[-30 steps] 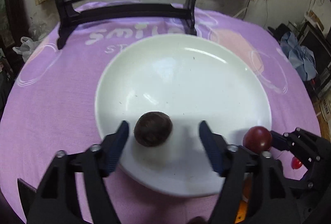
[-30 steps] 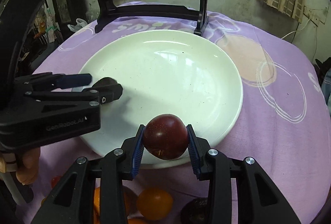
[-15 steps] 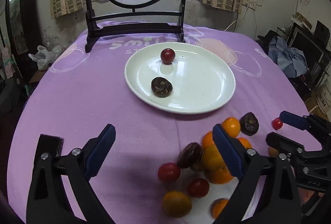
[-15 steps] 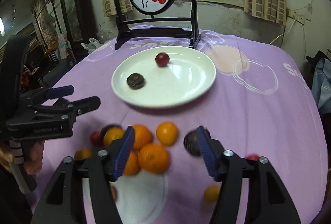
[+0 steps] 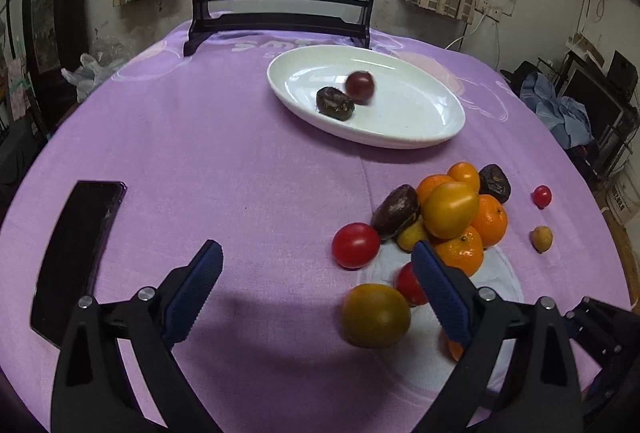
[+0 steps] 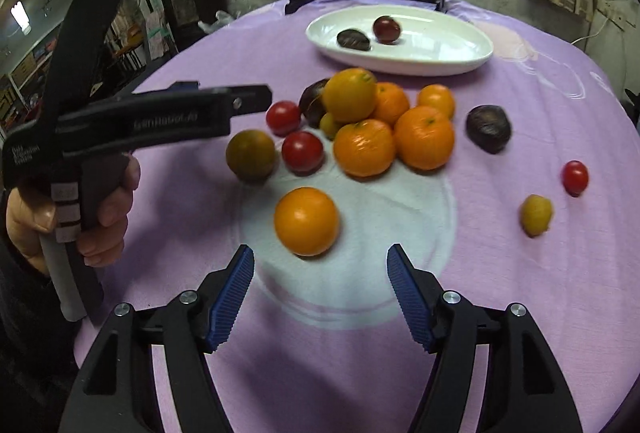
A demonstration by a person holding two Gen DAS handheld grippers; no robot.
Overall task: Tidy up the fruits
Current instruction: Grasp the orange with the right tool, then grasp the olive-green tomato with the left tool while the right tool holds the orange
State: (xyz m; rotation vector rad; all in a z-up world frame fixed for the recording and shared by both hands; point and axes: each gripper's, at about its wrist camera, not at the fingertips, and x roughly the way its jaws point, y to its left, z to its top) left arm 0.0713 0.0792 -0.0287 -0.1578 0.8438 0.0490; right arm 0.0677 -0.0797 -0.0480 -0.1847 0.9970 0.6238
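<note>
A white plate at the far side of the purple table holds a dark red plum and a wrinkled brown fruit. Nearer lies a pile of oranges, with red tomatoes and a greenish-yellow tomato beside it. My left gripper hangs open and holds nothing, just left of the pile. My right gripper is open too, and a loose orange lies just beyond its fingertips. The plate and the plum show far behind it.
A black phone lies at the left near the table edge. A dark-framed round screen stands behind the plate. To the right lie a dark fruit, a small red tomato and a small yellow fruit. A hand holds the left tool.
Both grippers have drawn back from the plate to the near fruit pile. The right one let go of the dark red plum, which now lies on the plate. The left jaws widened.
</note>
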